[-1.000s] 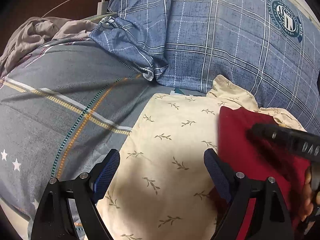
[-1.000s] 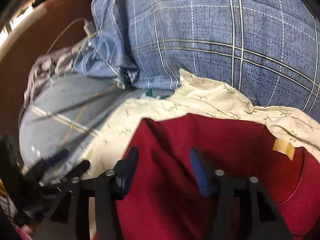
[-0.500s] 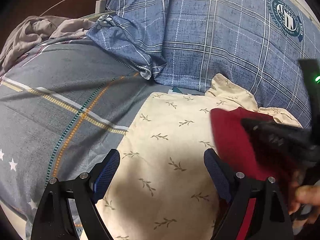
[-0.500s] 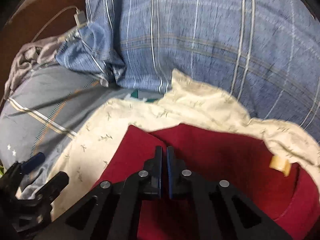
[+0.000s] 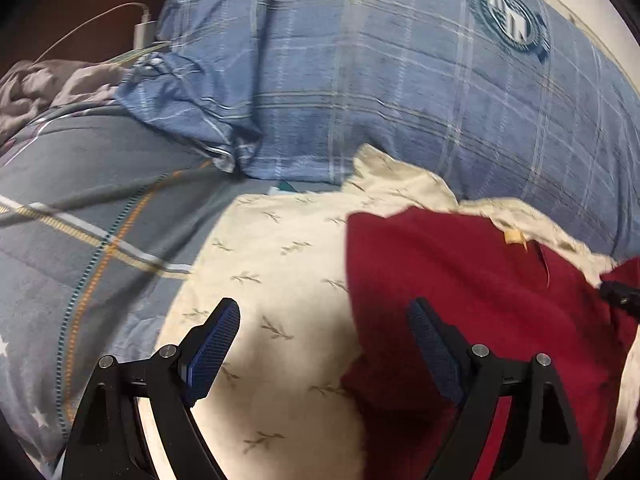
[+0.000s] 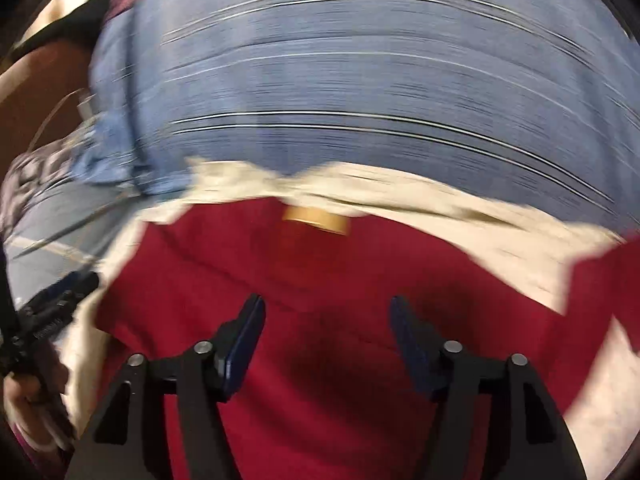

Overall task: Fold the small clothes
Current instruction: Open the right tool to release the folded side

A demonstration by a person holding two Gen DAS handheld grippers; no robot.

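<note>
A dark red garment point(image 5: 460, 300) lies flat on a cream leaf-print cloth point(image 5: 280, 264), a tan label point(image 5: 514, 237) at its far edge. My left gripper point(image 5: 323, 308) hovers open over the garment's left edge, one finger above the cream cloth, the other above the red fabric. The right wrist view is motion-blurred. It shows my right gripper point(image 6: 326, 302) above the middle of the red garment point(image 6: 320, 264), jaws opening with nothing between the pads. The label point(image 6: 316, 218) lies beyond it. The right gripper's tip point(image 5: 618, 296) shows at the left view's right edge.
A big blue plaid pillow point(image 5: 400, 80) rises behind the cream cloth. Grey striped bedding point(image 5: 80, 200) spreads to the left, with a crumpled grey cloth point(image 5: 36, 84) and a white charger with cable point(image 5: 142, 30) beyond. A hand point(image 6: 24, 400) holds the left gripper.
The right gripper shut on the red fabric half a second ago, then let go and swung away to the right. The left gripper has hardly moved.
</note>
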